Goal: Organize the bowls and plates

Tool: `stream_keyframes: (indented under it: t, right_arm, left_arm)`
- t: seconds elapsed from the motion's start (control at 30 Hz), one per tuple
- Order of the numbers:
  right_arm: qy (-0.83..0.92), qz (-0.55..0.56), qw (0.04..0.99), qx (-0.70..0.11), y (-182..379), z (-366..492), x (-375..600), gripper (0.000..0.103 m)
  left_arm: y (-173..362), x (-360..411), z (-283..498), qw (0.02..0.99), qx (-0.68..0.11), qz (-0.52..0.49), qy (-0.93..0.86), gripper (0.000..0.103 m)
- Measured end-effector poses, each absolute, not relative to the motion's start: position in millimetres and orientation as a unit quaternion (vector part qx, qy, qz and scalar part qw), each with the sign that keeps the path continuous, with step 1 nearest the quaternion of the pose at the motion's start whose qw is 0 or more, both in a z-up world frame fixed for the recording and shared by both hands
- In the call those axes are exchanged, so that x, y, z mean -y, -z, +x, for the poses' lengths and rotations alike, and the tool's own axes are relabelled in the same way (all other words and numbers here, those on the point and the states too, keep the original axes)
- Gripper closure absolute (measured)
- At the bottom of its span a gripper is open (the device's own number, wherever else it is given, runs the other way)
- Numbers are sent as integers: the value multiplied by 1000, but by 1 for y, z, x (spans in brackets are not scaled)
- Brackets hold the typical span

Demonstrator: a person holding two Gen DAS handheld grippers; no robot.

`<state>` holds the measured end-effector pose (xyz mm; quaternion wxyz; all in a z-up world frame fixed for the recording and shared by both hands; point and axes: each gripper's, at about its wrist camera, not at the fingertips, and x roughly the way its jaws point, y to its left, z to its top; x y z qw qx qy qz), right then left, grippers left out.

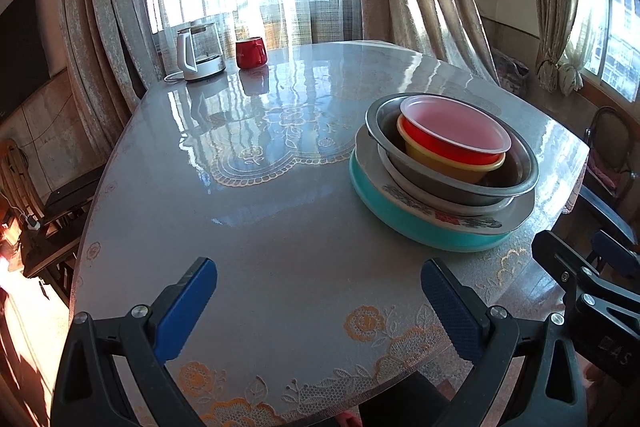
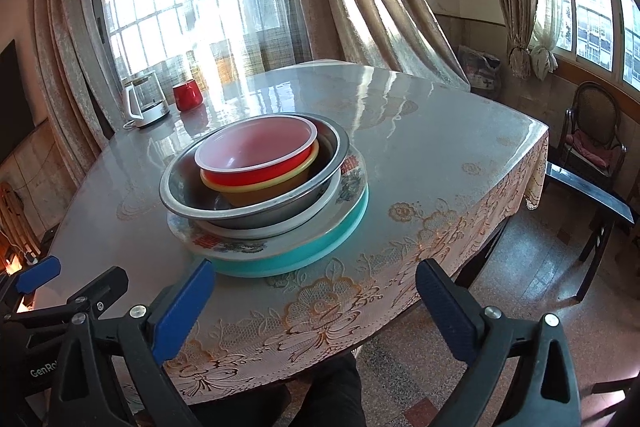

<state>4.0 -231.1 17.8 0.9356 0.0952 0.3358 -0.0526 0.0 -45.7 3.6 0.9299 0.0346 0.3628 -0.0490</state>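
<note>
We see the dishes nested by size, widest lowest, which keeps the stack steady: a red plastic bowl [image 2: 256, 151] in a yellow bowl [image 2: 272, 187], inside a dented steel basin [image 2: 180, 195], on a flowered plate [image 2: 228, 247] over a teal dish [image 2: 320, 247], left of centre in the right wrist view. Both the right gripper [image 2: 316, 303] and left gripper [image 1: 320, 303] stand wide open and empty, short of the stack. The glossy tablecloth [image 2: 440, 147] looks slippery.
</note>
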Motion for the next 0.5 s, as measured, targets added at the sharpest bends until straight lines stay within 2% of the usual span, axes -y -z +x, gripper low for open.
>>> stream_keyframes:
  t: [0.5]
  right_arm:
    - [69, 102, 933, -339, -16, 3, 240, 1]
  left_arm:
    - [-1, 48, 1, 930, -363, 42, 45, 0]
